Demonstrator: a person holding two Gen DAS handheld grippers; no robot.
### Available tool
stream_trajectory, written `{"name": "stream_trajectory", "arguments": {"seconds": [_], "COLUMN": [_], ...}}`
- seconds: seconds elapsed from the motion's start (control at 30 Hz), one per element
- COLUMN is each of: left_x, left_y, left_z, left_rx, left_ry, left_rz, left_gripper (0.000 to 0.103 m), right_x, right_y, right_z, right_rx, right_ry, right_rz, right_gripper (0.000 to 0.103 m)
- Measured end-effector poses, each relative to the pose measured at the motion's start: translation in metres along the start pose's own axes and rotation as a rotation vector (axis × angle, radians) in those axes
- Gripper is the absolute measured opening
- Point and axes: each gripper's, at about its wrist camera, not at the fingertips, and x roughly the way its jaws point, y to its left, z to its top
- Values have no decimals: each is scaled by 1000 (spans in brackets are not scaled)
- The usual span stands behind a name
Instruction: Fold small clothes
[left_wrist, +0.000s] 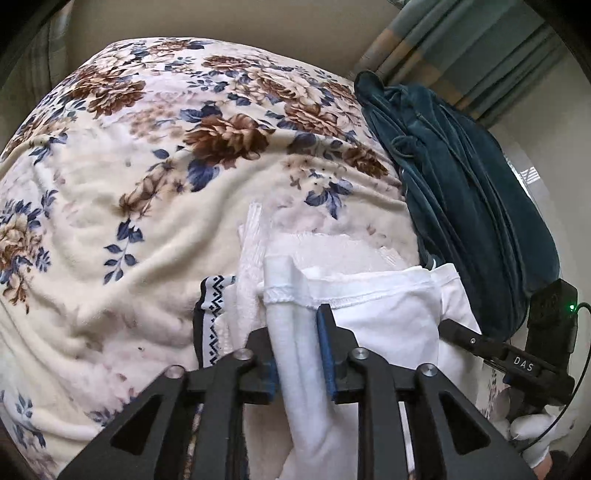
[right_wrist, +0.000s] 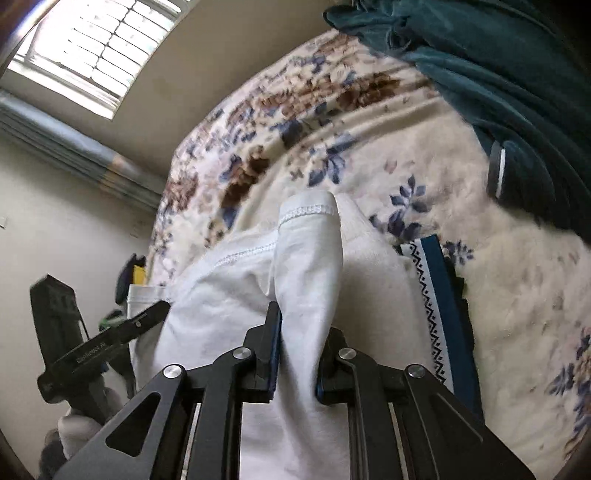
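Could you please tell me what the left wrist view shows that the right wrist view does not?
Only the left wrist view shows the left gripper clamping a rolled white hem, plus striped teal curtains. Only the right wrist view shows a bright barred window and the right gripper clamping white cloth. Both show the white cotton garment, floral fleece blanket, dark teal velvet garment and zigzag-patterned band.

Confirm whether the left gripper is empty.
No: the left gripper is shut on a bunched fold of the white garment, which runs up between its blue pads.
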Motion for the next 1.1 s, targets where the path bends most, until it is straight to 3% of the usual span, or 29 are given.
{"name": "stream_trajectory", "arguments": {"seconds": [0.03, 0.17, 0.23, 0.27, 0.33, 0.4, 0.5, 0.63, 0.83, 1.1], "left_x": [-1, -9, -22, -27, -40, -52, -67, -89, -141, -245], "left_y": [0, 0, -9, -14, -31, -40, -52, -71, -102, -153], "left_z": [1, 3, -6, -10, -29, -52, -93, -141, -178, -213], "left_rx": [-8, -56, -52, -37, 16, 28, 27, 28, 38, 66], "left_ry": [1, 1, -29, -50, -85, -107, -94, -83, -124, -213], "left_rz": [-2, -12, 37, 76, 175, 230, 297, 335, 386, 423], "left_gripper": [19, 22, 27, 34, 86, 96, 97, 98, 98, 98], "right_x": [0, -11, -24, -35, -50, -63, -84, -117, -187, -307], "right_y": [-2, -10, -7, -3, 3, 11, 26, 44, 72, 123], "right_z": [0, -5, -12, -20, -36, -57, -94, -135, -180, -230], "right_rx": [5, -3, -41, -76, -132, -184, -263, -318, -324, -349], "right_ry": [8, 41, 24, 2, -29, -59, -82, -120, -162, -265], "right_rz": [-5, -63, -135, -204, -307, -393, -508, -566, -536, -536], "right_gripper": [30, 48, 68, 75, 98, 100, 103, 103, 103, 103]}}
